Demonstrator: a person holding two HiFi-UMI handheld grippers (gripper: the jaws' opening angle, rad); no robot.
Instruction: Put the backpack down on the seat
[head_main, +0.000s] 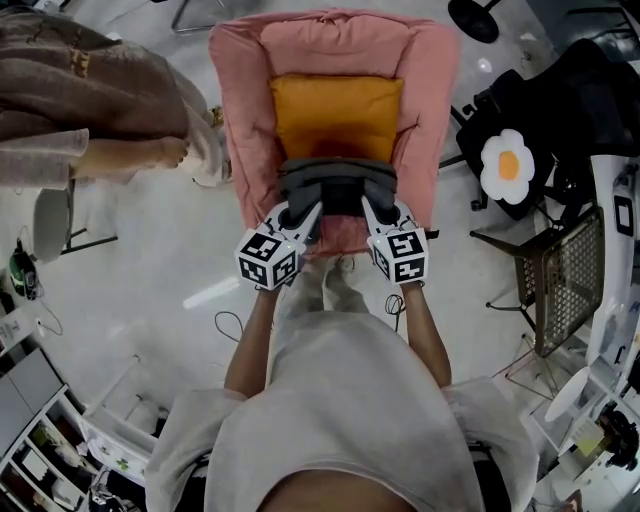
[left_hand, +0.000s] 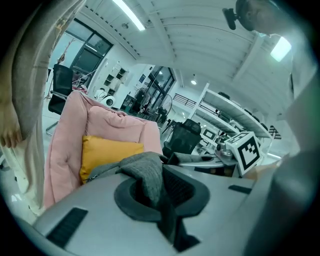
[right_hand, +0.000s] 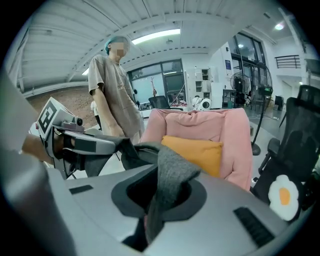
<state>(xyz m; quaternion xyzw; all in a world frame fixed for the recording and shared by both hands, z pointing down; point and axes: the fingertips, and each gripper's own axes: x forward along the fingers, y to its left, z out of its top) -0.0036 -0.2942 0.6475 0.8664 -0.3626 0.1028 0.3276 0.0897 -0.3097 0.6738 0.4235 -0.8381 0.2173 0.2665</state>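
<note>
- The backpack (head_main: 335, 188) — grey, slumped — was over the front part of the pink armchair (head_main: 240, 110), just ahead of the orange cushion (head_main: 335, 110) propped against the backrest.
- The left gripper (head_main: 305, 213) was clamped tight on a fold of the backpack's grey fabric (left_hand: 145, 175). Its own view showed the cloth pinched between the closed jaws and trailing down below them.
- The right gripper (head_main: 375, 215) was the same, its jaws closed hard on another fold, with grey cloth bunched up over the jaw opening in its own view.
- Both grippers sat side by side at the near edge of the backpack, close together, with the person's arms reaching forward over the seat (head_main: 340, 238).
- Done so far, by my reading: the backpack had been carried to the armchair and lined up over the seat, roughly centred between the two armrests.
- Unclear from above whether the bottom of the backpack was touching the seat or hanging just over it. The head view was too steep to show a gap, and neither gripper view looked underneath.
- Left to do, as I judged it: settle the full weight onto the seat, then let go with both grippers and pull them clear.
- A bystander (head_main: 90, 90) stood to the left of the armchair, apart from the backpack and not touching it.
</note>
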